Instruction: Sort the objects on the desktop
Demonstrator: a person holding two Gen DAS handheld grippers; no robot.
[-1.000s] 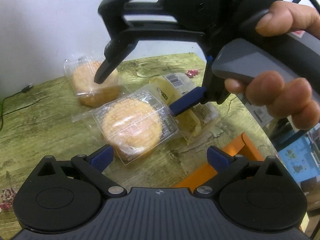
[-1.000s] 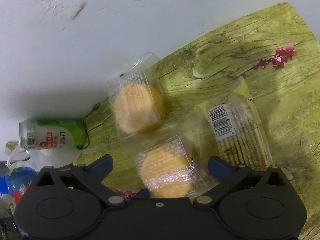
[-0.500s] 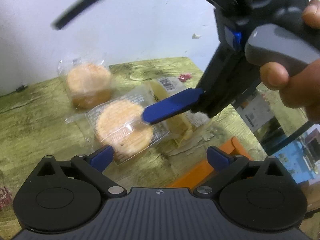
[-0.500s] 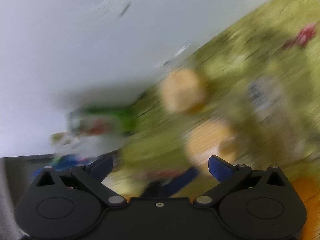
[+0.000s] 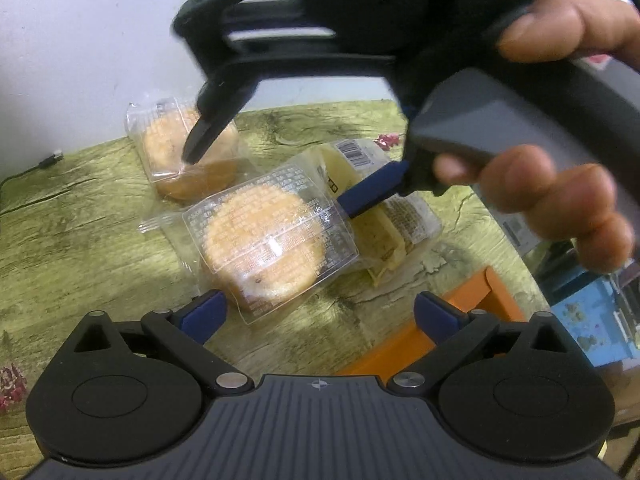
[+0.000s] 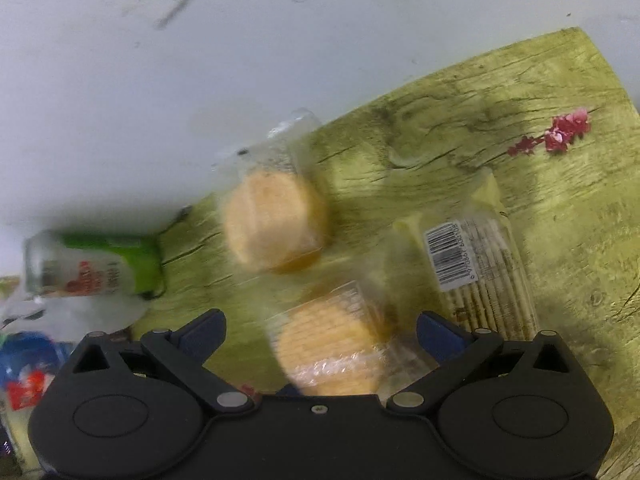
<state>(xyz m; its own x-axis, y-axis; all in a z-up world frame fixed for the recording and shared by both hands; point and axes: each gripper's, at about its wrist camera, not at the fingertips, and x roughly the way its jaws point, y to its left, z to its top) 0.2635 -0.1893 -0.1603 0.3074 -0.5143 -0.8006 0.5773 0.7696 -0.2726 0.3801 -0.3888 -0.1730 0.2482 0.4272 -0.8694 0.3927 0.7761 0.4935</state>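
Note:
Three wrapped snacks lie on the green wood-print table (image 5: 80,240). A near round cake in clear wrap (image 5: 260,248) (image 6: 332,352) sits just ahead of my open left gripper (image 5: 320,312). A far round cake (image 5: 188,152) (image 6: 276,224) lies by the wall. A cracker packet with a barcode (image 5: 384,208) (image 6: 476,264) lies to the right, partly under the near cake. My right gripper (image 5: 268,182) (image 6: 320,328), held by a hand (image 5: 560,200), hovers open above the cakes. Its black finger (image 5: 204,136) is over the far cake and its blue pad (image 5: 372,188) over the packet.
A green drink can (image 6: 96,264) lies on its side at the table's left, beside white and blue clutter (image 6: 32,360). An orange box edge (image 5: 440,320) sits at the near right table edge. A cable (image 5: 48,160) runs along the wall. The white wall is close behind.
The right gripper swung up and sideways half a second ago, then came back down over the two cakes. My left gripper stayed open and nearly still. The snacks have not moved.

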